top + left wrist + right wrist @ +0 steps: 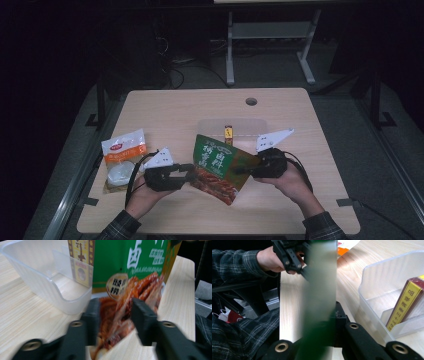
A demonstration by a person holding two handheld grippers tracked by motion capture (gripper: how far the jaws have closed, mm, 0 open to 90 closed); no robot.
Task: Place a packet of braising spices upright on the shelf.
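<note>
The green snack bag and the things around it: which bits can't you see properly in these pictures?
- Green snack bag: right gripper view, edge-on and blurred; print unreadable.
- Right claw: its pads hidden by the bag.
- Small box in the clear bin: high view, too small to read.
- White packet: high view, dim; contents unclear.

green snack bag blurred, top cut off

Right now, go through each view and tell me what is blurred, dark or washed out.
High view: the room behind is nearly black, only the table lit; the green snack bag reads clearly. Left gripper view: the bag's lower half and the black fingers smear with motion blur. Right gripper view: the bag's edge is an unfocused green band; the clear bin stays sharp.
</note>
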